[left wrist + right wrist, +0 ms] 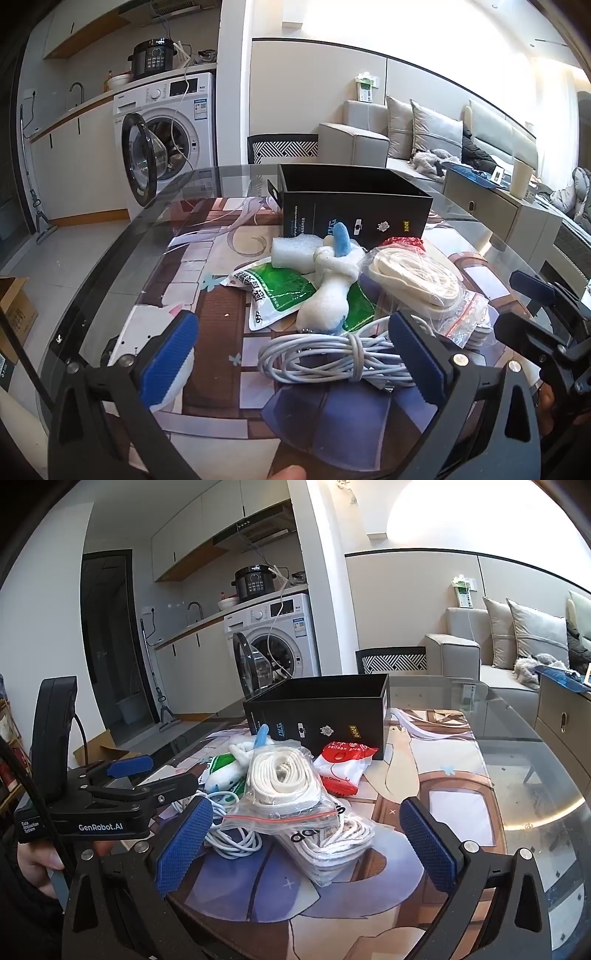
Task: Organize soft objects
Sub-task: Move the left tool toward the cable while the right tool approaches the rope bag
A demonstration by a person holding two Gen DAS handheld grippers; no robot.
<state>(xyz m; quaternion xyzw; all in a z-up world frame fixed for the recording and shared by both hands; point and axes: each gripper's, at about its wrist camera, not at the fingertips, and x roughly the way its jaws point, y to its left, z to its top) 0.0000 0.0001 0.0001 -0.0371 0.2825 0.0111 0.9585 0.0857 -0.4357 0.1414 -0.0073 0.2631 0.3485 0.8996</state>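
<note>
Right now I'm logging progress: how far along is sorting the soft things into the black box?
Nothing looks done: no item shows above the black box rim. Nothing is in hand; the left gripper and right gripper are open. Left on the table: coiled white cable, plush toy, bagged white straps, red packet.

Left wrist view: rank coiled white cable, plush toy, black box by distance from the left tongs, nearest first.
1. Coiled white cable: right between the open left tongs.
2. Plush toy: just beyond, centre of the pile.
3. Black box: farthest, behind the pile.
</note>
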